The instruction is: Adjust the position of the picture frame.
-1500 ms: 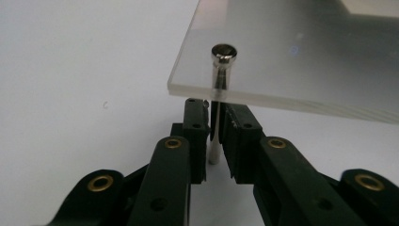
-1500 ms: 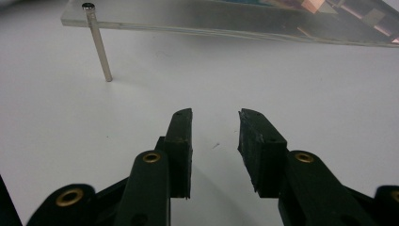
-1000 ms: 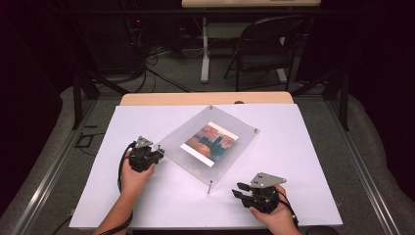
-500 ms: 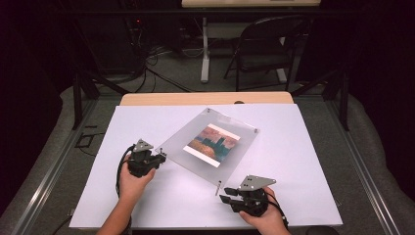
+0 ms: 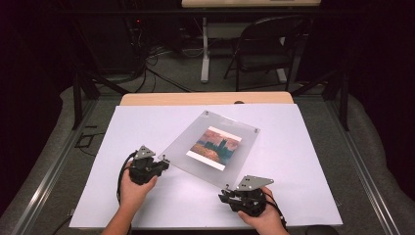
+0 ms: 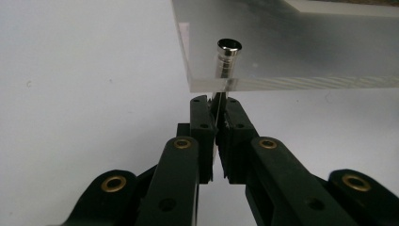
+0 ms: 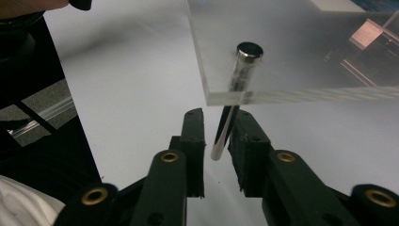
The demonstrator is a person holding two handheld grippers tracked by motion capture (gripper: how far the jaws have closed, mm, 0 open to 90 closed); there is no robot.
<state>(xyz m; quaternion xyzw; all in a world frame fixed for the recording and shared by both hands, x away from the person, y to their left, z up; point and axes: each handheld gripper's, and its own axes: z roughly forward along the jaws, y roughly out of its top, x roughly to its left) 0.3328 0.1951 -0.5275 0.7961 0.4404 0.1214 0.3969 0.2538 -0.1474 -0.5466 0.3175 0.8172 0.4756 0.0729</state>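
A dark room with a folding chair (image 5: 266, 51) and floor cables lies behind a table (image 5: 147, 122) covered in white. The landmark is the clear acrylic picture frame (image 5: 230, 122), a transparent panel with a sunset-coloured print (image 5: 215, 147) at its middle and metal standoff pins at its corners, lying turned diamond-wise on the table.

At the frame's left corner sits the left gripper (image 5: 164, 164); in the left gripper view its jaws are pressed together on the thin stem of that corner's standoff pin (image 6: 228, 59), whose silver cap rises through the acrylic just above the fingertips.

At the frame's near corner sits the right gripper (image 5: 224, 197). Its jaws have just been closing; in the right gripper view the other standoff pin (image 7: 242, 70) hangs between them, with a narrow gap visible beside the stem, so the pads do not yet clamp it.
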